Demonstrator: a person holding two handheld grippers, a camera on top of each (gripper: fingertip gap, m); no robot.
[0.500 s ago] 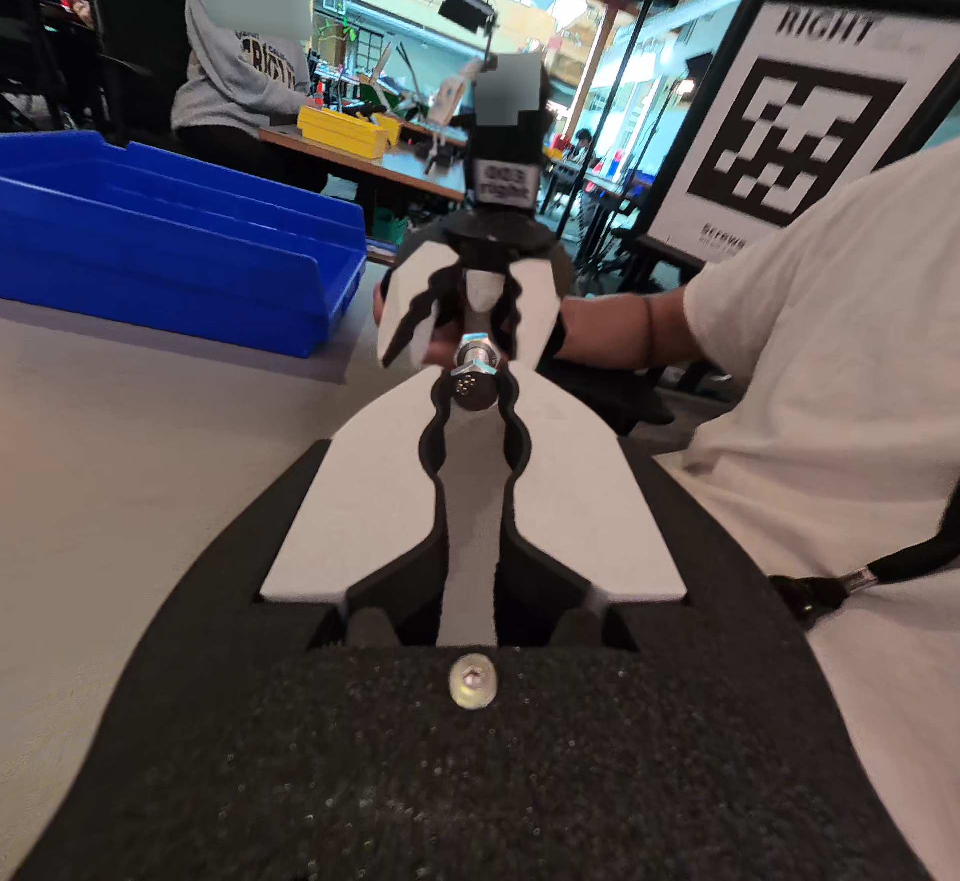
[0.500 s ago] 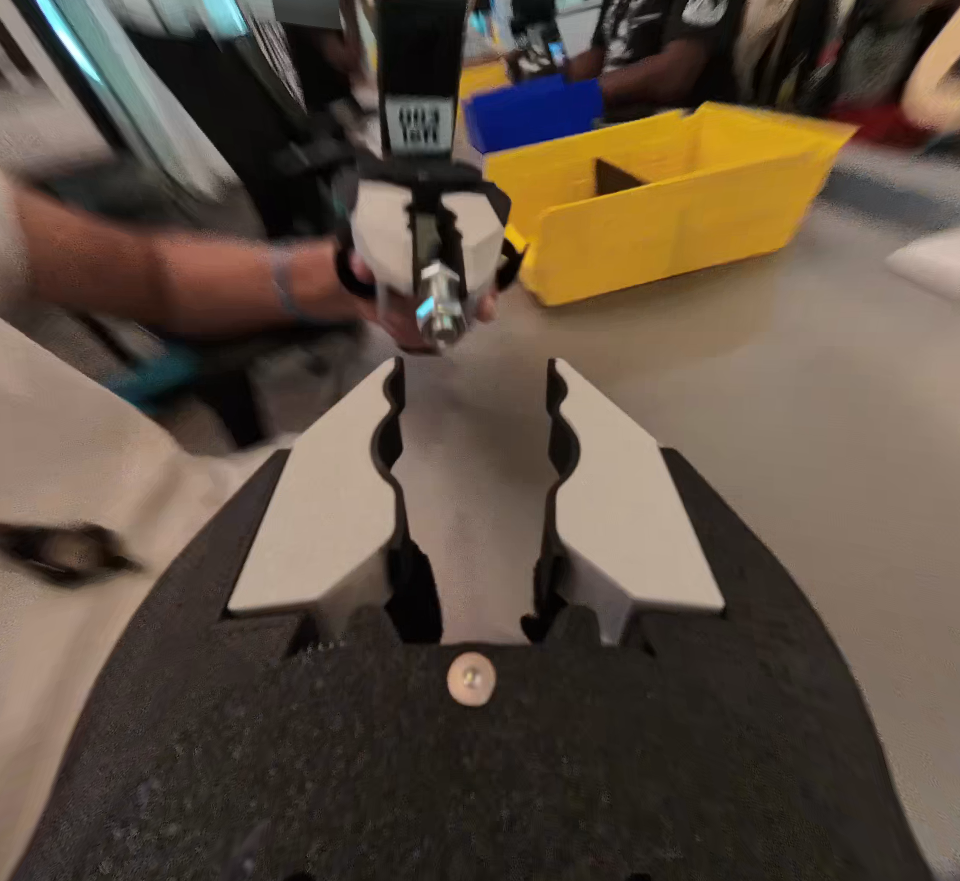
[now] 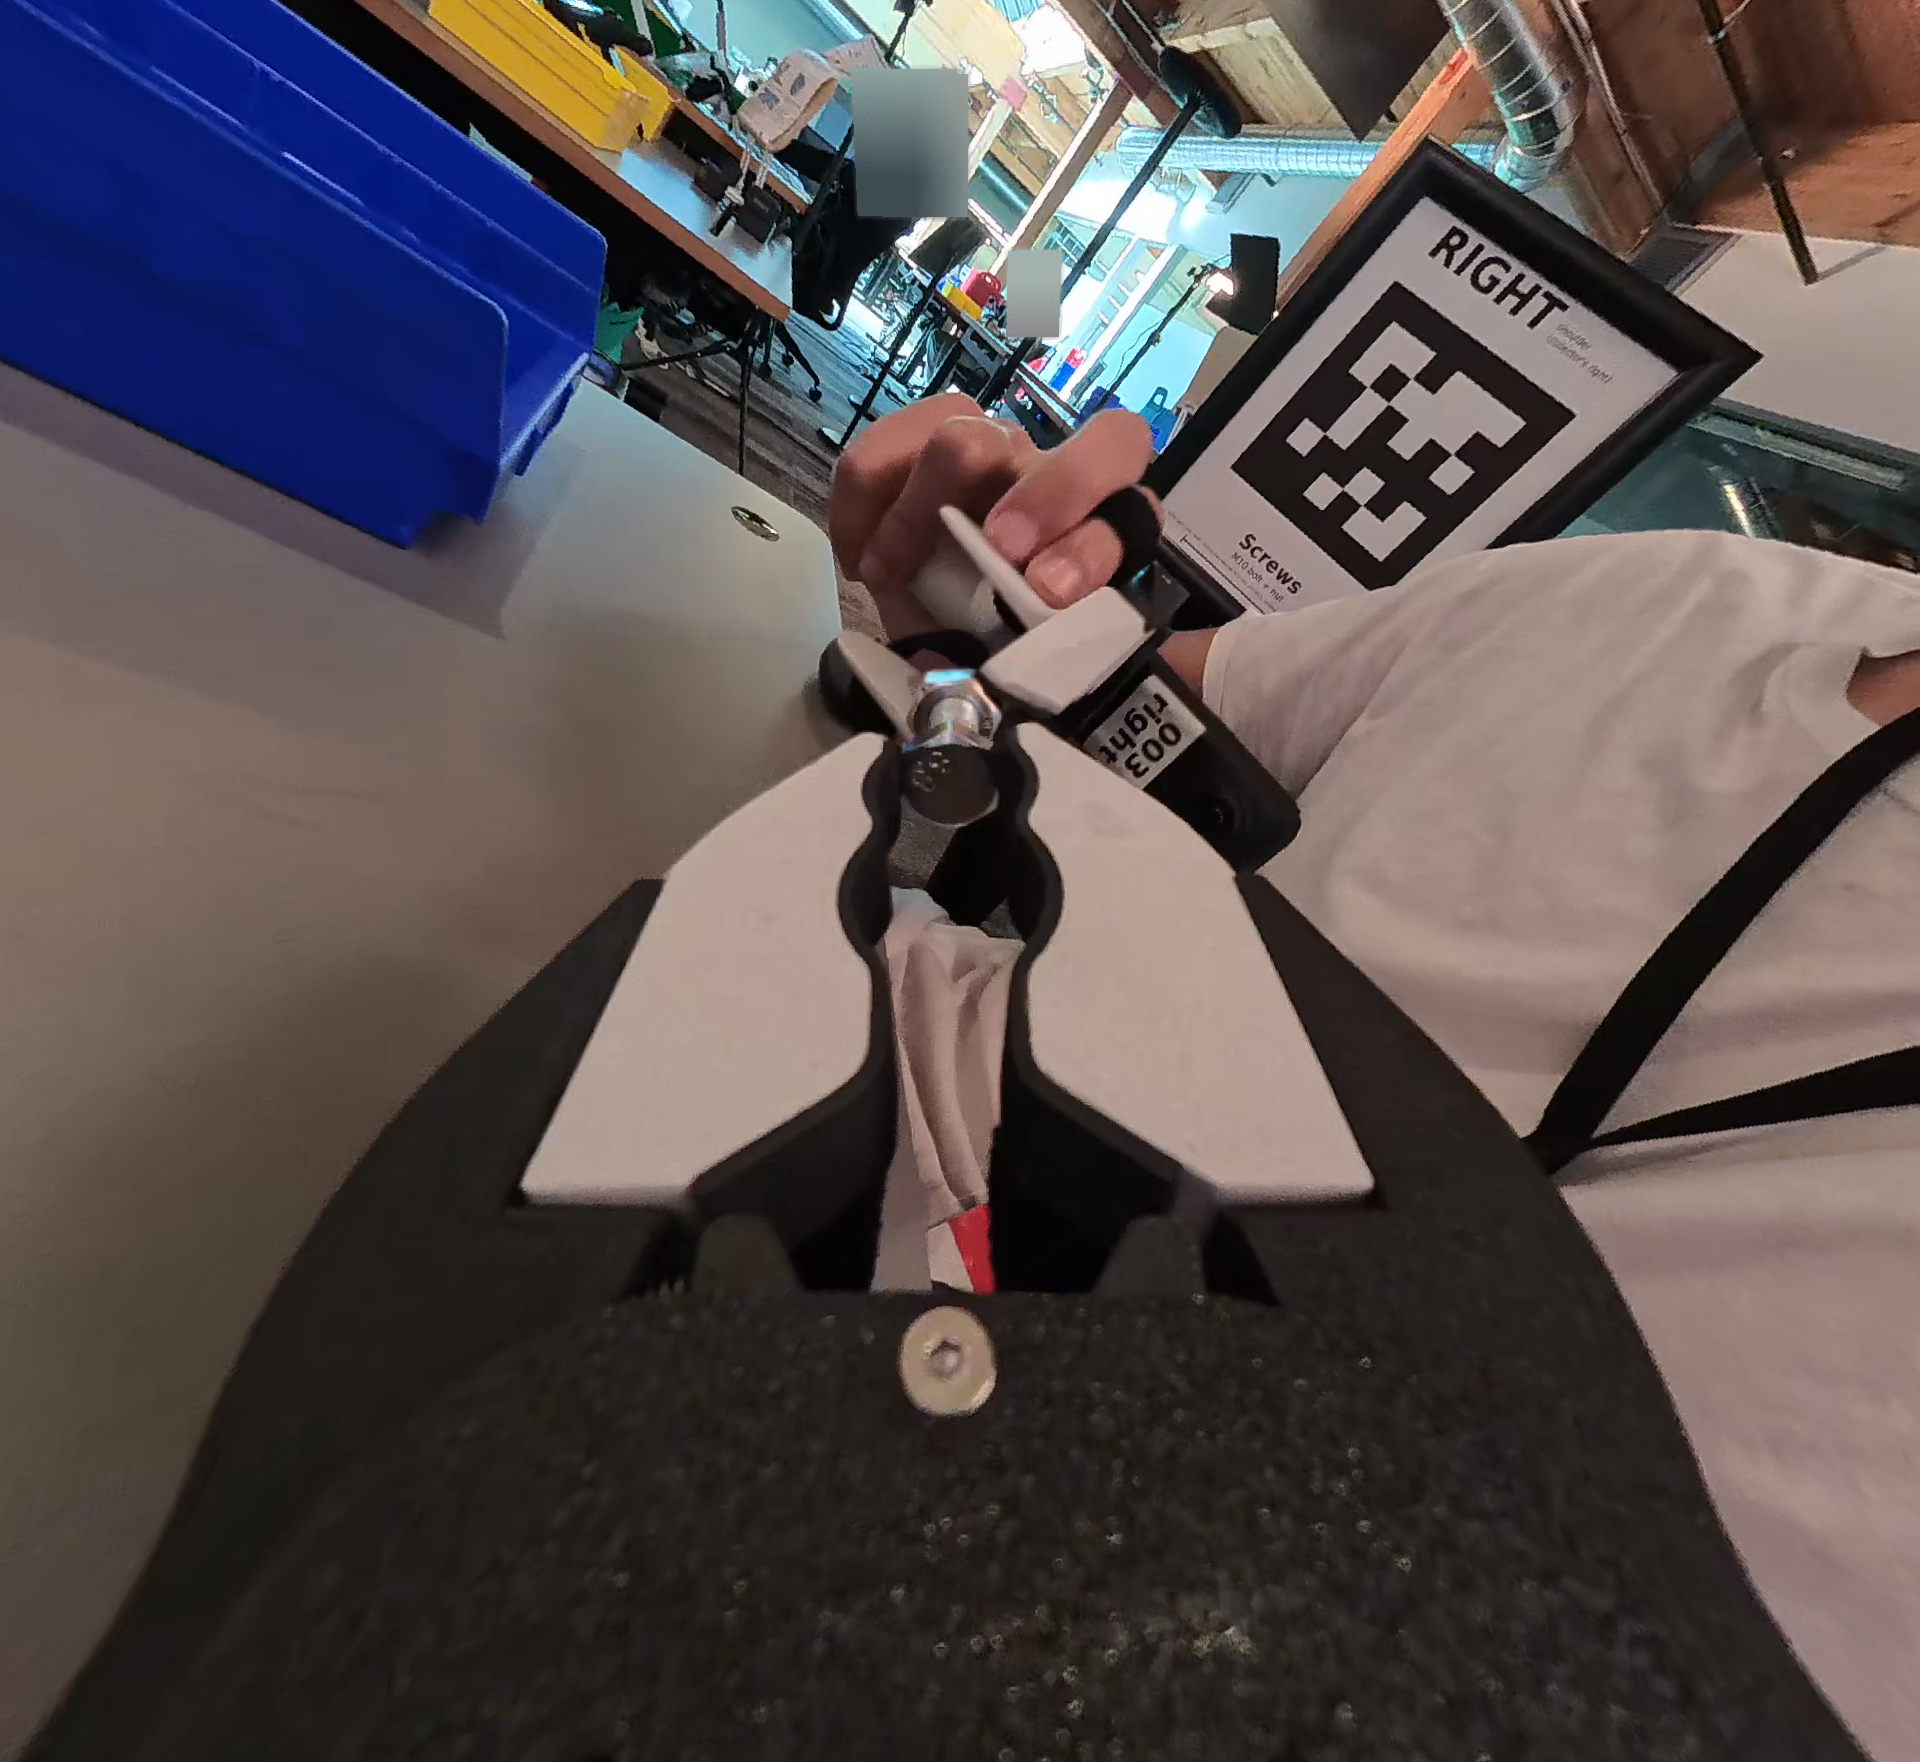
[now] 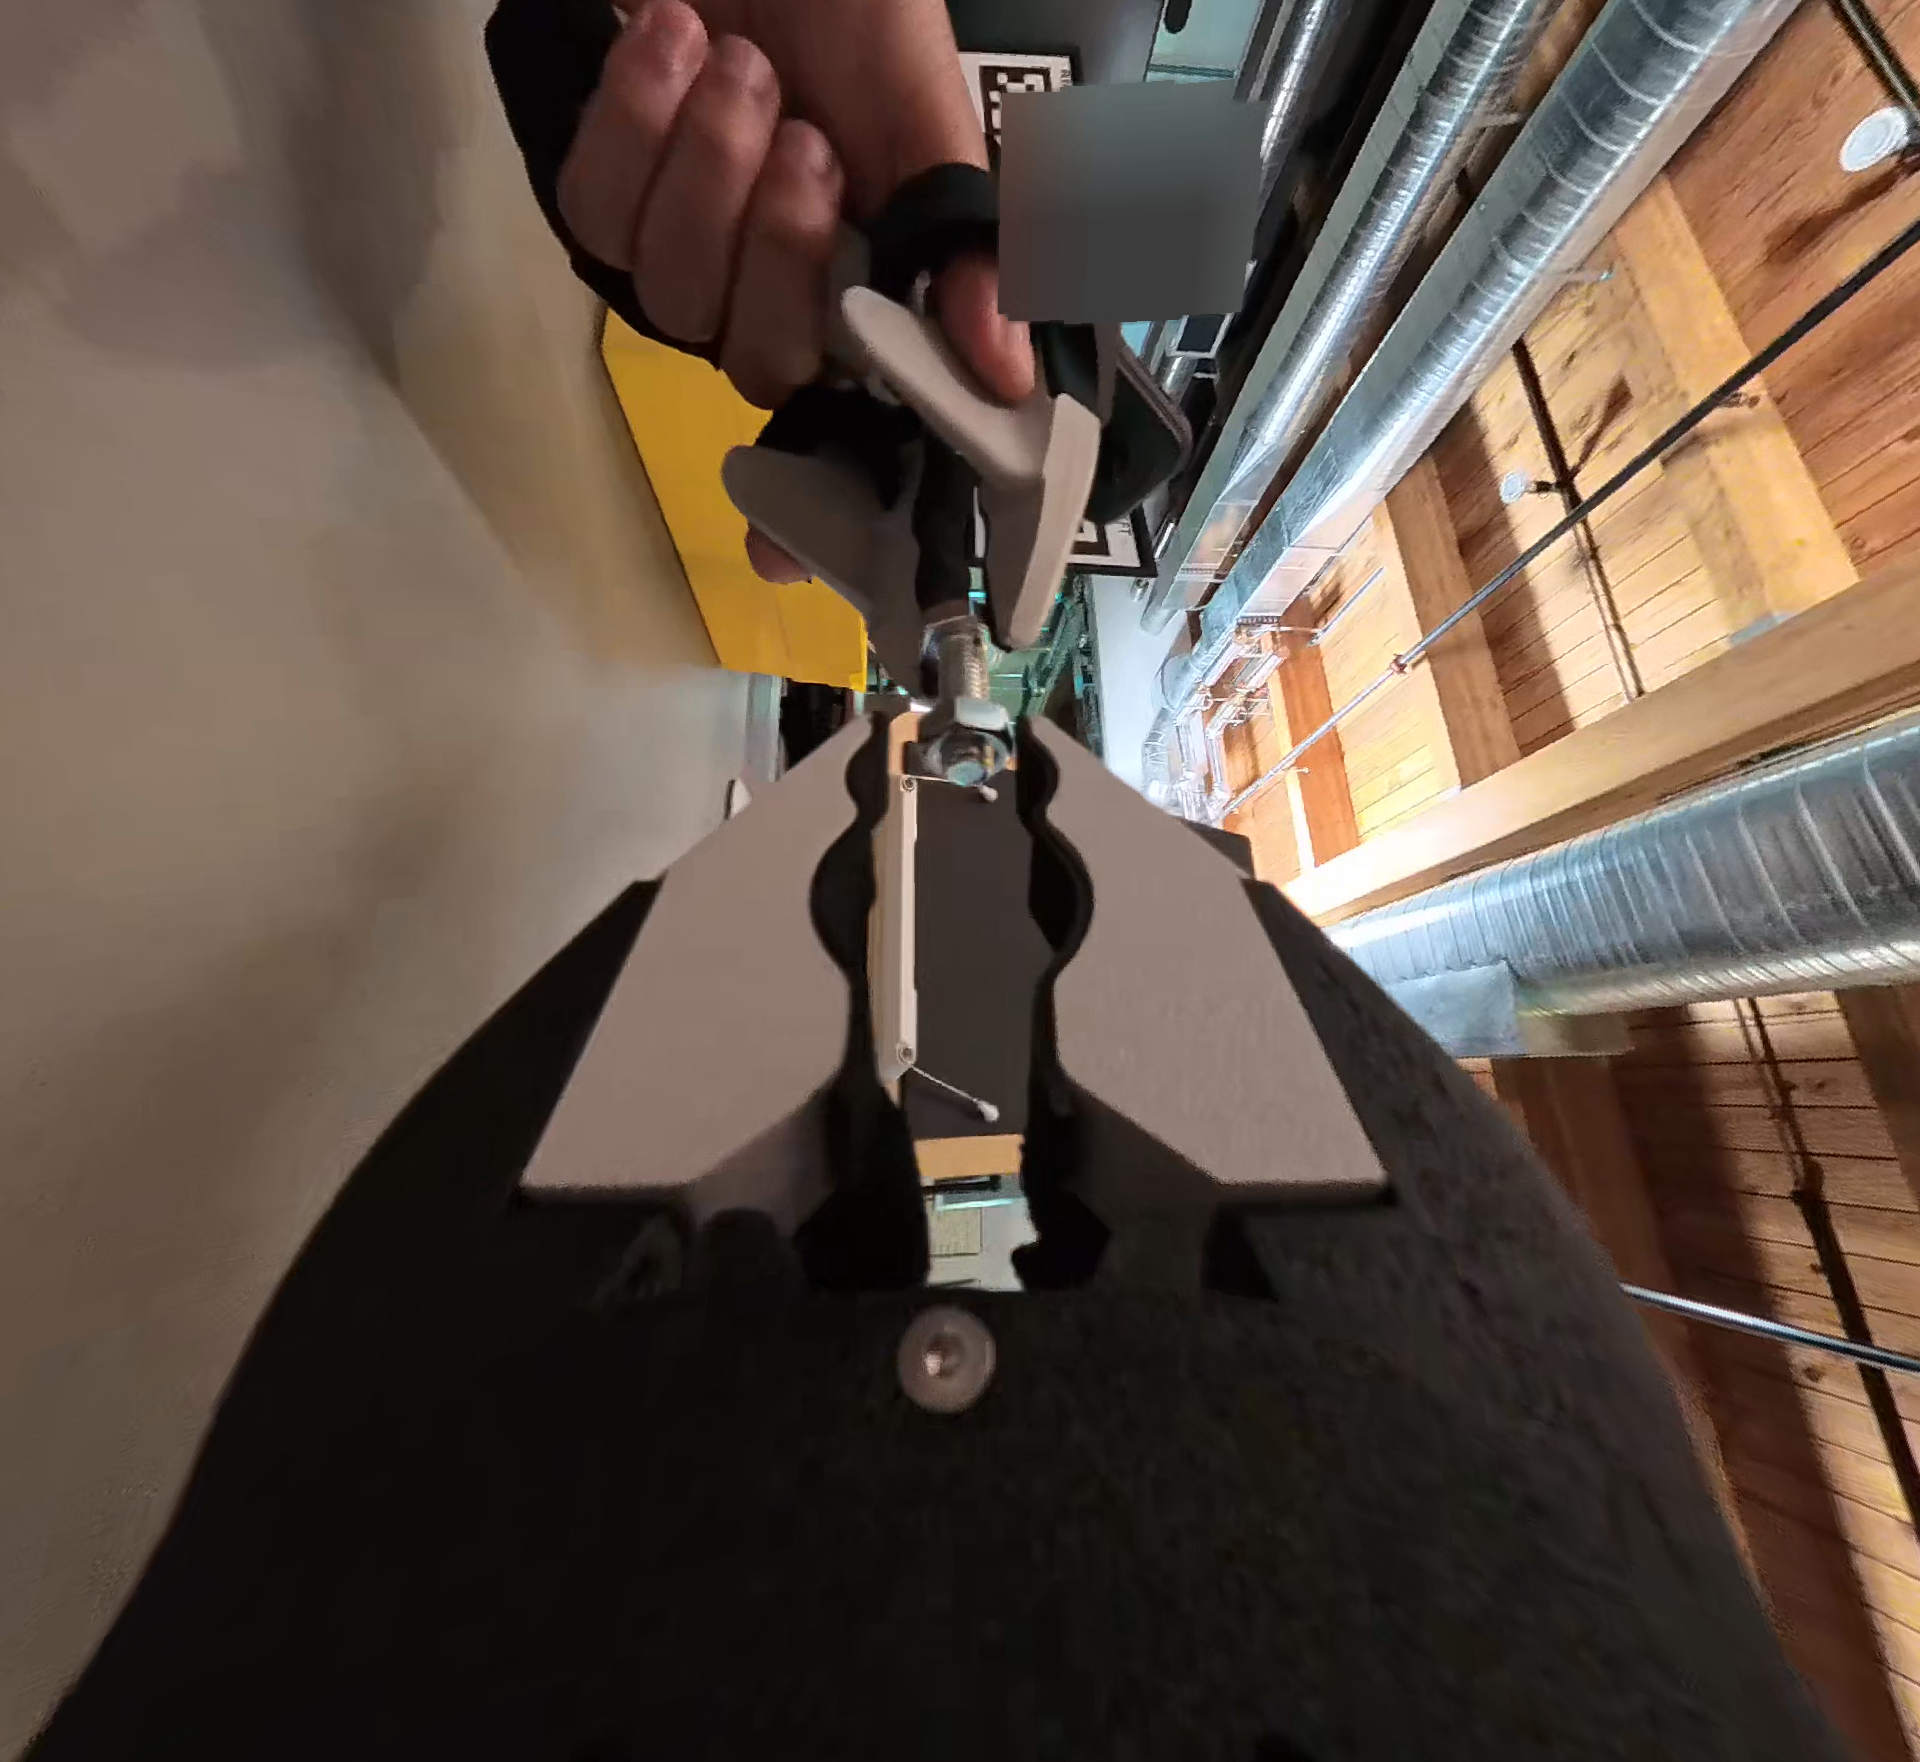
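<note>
Since the earlier frame my right tool [image 4: 961, 756] has narrowed onto the nut [image 4: 971, 751] at twelve o'clock, the bolt [image 3: 948, 782] running straight ahead from my left tool [image 3: 948, 777], which clamps its head.

We see open bench [image 3: 260, 777] at 9 o'clock of the left tool [image 3: 948, 782], free to pass. Blue bin [image 3: 260, 258] blocks 10–11 o'clock. Dead ahead at 12 the right tool [image 3: 940, 673] and hand [image 3: 966, 507] close the lane. Framed marker sign [image 3: 1434, 424] stands at 1 o'clock, white-shirted torso [image 3: 1558, 881] at 3. From the right tool's view, yellow bin [image 4: 717, 517] sits at 11.
</note>
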